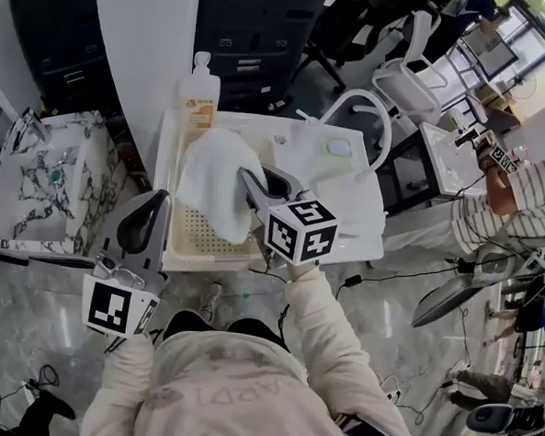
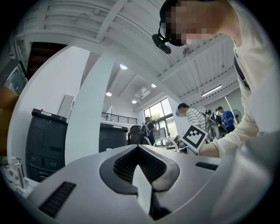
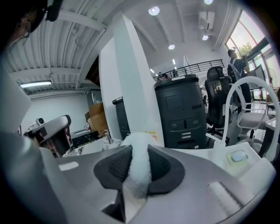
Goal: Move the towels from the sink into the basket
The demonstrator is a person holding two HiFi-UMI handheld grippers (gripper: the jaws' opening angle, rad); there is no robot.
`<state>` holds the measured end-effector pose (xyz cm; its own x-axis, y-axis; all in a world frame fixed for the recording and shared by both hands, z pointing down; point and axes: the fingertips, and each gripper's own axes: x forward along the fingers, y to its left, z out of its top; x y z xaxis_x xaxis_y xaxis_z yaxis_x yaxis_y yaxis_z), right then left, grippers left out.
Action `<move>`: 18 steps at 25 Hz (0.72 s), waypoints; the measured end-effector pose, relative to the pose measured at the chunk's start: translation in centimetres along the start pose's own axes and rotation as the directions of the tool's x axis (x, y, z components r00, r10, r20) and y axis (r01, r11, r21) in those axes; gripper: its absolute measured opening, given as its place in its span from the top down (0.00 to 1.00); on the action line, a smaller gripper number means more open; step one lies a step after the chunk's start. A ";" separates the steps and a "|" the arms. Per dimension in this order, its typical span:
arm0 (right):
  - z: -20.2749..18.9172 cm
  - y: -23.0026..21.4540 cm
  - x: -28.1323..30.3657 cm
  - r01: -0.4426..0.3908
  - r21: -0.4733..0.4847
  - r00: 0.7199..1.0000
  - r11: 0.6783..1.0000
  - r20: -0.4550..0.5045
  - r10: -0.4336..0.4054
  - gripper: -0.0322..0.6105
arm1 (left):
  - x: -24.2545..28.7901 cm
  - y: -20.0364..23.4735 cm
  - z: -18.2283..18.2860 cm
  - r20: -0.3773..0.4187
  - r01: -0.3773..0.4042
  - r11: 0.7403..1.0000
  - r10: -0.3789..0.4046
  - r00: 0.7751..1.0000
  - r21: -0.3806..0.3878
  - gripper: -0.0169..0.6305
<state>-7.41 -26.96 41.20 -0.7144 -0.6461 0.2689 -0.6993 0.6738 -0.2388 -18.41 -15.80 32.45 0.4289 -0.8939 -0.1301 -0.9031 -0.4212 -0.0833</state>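
Clamped tight in the right gripper [image 3: 138,153] on a white towel [image 1: 212,177]: fluffy terry, bunched into a thick fold between the pads. Draped from those jaws in a soft, rumpled sheet, wider at the far left, over the cream perforated basket [image 1: 197,240]. Just right of the basket, the white sink [image 1: 343,196]. At near left, clear of basket and towel, the left gripper [image 2: 138,151], jaws together on nothing.

pump bottle [image 1: 199,93]: upright | black cabinet [image 1: 266,23]: behind it | striped-shirt person [image 1: 532,196]: far right | marble basin [image 1: 34,198]: left
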 end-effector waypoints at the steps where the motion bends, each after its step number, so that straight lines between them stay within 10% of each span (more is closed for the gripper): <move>1: -0.3 -0.2 0.2 0.003 -0.002 1.000 1.000 -0.013 -0.003 0.81 | 0.1 0.1 -0.1 -0.001 0.000 1.000 0.000 1.000 -0.001 0.97; 18: -5.9 -1.7 4.2 -0.018 0.033 0.970 0.999 -0.241 0.026 0.80 | 1.4 1.4 -1.3 -0.025 -0.005 1.000 0.004 1.000 -0.015 0.97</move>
<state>-9.03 -28.71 48.25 -0.7044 -0.5230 0.4798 -0.6866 0.6734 -0.2739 -19.12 -17.87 33.48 0.4244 -0.8993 -0.1054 -0.9053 -0.4193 -0.0677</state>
